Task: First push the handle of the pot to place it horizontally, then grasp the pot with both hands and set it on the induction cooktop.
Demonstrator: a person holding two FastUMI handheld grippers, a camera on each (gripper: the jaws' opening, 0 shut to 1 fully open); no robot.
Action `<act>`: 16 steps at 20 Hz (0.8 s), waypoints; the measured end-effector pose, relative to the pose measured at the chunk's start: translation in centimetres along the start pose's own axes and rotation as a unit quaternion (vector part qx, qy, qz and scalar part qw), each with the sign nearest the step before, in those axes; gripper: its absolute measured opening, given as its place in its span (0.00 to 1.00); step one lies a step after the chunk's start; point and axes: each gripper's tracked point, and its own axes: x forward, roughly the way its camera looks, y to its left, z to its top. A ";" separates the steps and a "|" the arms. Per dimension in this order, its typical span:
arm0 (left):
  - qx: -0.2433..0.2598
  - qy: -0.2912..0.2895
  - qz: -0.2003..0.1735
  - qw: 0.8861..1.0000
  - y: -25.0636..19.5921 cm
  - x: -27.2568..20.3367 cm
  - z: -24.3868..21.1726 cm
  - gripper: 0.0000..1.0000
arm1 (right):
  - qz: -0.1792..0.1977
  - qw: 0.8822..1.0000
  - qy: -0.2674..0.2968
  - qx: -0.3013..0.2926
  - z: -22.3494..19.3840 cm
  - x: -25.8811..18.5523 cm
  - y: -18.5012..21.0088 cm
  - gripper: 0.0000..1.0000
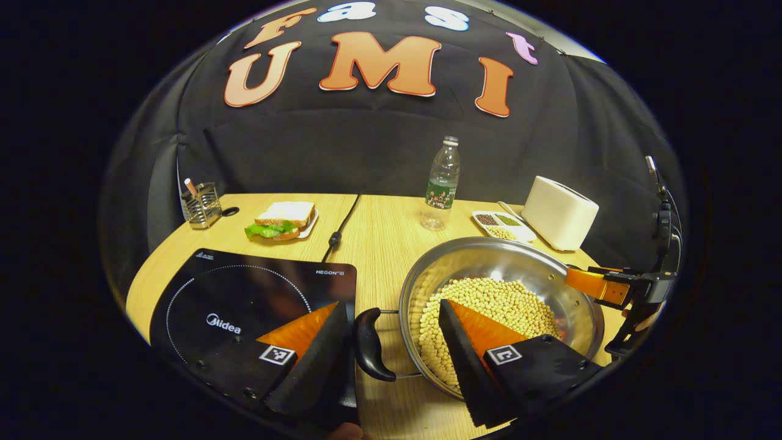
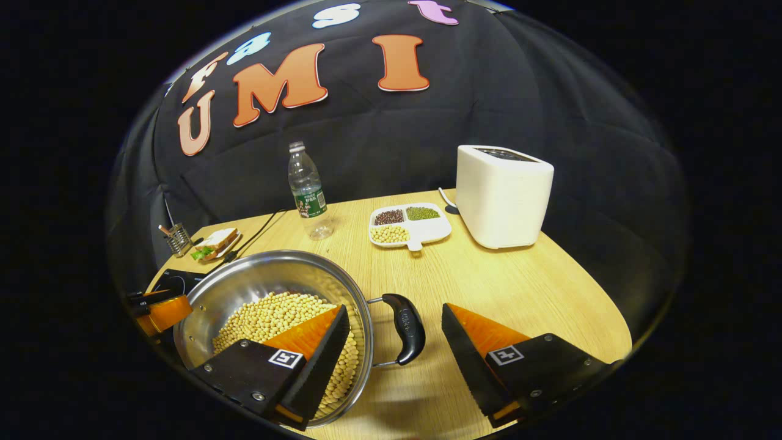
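While both tongs, left [image 1: 391,342] and right [image 2: 394,345], gape around black handles [image 1: 369,343], the round steel pot [image 1: 498,275] of soybeans [image 1: 489,305] sits on the wooden surface [image 1: 379,238], at three o'clock from the glossy induction cooktop [image 1: 244,305].

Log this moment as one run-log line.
stage: pre-grasp | left gripper: open, straddling black pot handle | right gripper: open, straddling other black handle | steel pot of soybeans: on table, beside black induction cooktop

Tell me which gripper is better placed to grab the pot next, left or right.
Neither leads: the left gripper brackets one black handle, and the right gripper brackets the other handle. Both are open, so close both on the pot.
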 end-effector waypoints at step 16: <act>0.017 0.034 -0.013 0.999 -1.6 1.9 -1.3 0.96 | 0.027 0.998 0.043 0.025 -1.7 -0.3 -1.3 0.57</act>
